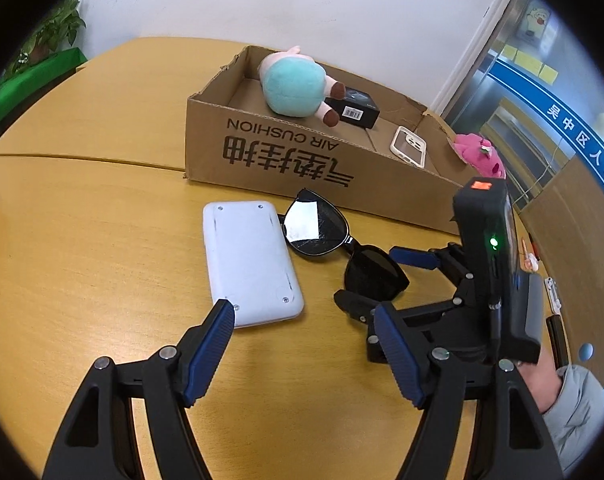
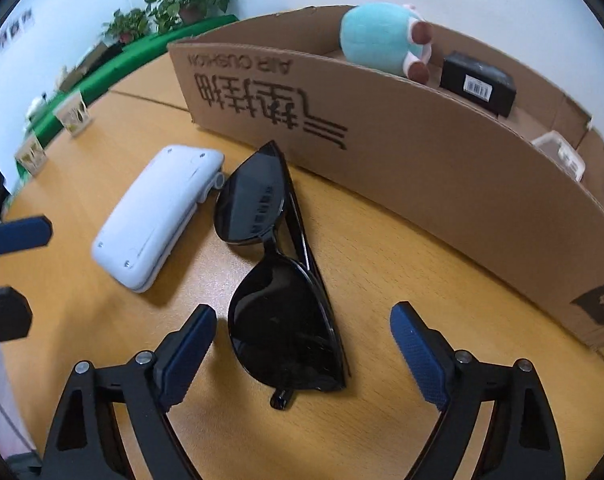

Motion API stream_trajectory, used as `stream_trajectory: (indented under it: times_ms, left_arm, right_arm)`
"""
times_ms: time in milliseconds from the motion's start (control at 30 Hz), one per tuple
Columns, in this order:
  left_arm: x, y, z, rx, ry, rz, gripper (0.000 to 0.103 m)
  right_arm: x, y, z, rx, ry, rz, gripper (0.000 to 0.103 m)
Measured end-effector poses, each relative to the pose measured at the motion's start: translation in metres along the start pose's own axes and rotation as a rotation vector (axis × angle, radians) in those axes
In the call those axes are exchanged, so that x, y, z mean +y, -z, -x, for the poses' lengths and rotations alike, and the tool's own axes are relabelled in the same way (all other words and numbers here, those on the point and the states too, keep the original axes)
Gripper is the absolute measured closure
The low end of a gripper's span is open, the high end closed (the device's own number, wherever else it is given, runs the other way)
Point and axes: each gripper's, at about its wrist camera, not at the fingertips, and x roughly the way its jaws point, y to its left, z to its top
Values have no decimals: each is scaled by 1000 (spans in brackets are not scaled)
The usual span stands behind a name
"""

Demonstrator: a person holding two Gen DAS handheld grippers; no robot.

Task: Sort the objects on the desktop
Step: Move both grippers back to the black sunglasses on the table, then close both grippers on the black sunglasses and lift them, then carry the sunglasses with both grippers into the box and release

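black sunglasses [image 2: 277, 280], white case [image 2: 157, 216], brown box [image 2: 422, 168]

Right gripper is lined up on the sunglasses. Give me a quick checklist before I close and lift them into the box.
1. Right gripper open: ok.
2. Sunglasses near lens between its fingers: ok.
3. Sunglasses folded flat on the table: ok.
4. White device clear of the right fingers: ok.
5. Left gripper open, holding nothing, apart from the sunglasses: ok.
6. Free floor in the cardboard box beside the phone case: ok.
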Motion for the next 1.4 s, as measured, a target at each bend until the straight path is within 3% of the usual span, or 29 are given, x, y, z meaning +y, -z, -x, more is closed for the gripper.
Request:
stream_trajectory:
  times_ms: [33, 100, 200, 433, 633, 767, 900, 967, 1000, 1200, 1400]
  left_arm:
    - [0, 0, 0, -2, 1, 1, 31]
    - [0, 0, -2, -5, 5, 3, 31]
    - [-1, -1, -5, 2, 22, 11, 31]
    - [-18, -2, -20, 52, 99, 6, 31]
    - [-66, 5, -64, 205, 243, -31, 31]
    - [-94, 16, -99, 318, 321, 0, 31]
    - [-112, 17, -112, 339, 385, 26, 34]
    - [-113, 18, -113, 339, 370, 36, 50]
    - [-112, 20, -117, 359, 367, 52, 71]
    - [-108, 25, -106, 334, 337, 50, 75]
    - [-102, 10, -82, 280, 376, 32, 85]
  right_arm:
    - [1, 2, 2, -12, -1, -7, 23]
    - [1, 3, 6, -25, 6, -21, 43]
    - [1, 8, 11, -33, 17, -39, 49]
    - [-16, 41, 32, -48, 53, -164, 50]
    - [-34, 81, 58, -67, 57, -310, 51]
    - [-41, 98, 68, -87, 49, -386, 51]
    - [-39, 108, 74, -105, 29, -416, 51]
    - [-31, 110, 74, -111, 26, -401, 52]
    - [-30, 111, 75, -116, 27, -405, 52]
    - [-19, 110, 74, -122, 18, -379, 53]
    - [-13, 102, 84, -166, 15, -385, 53]
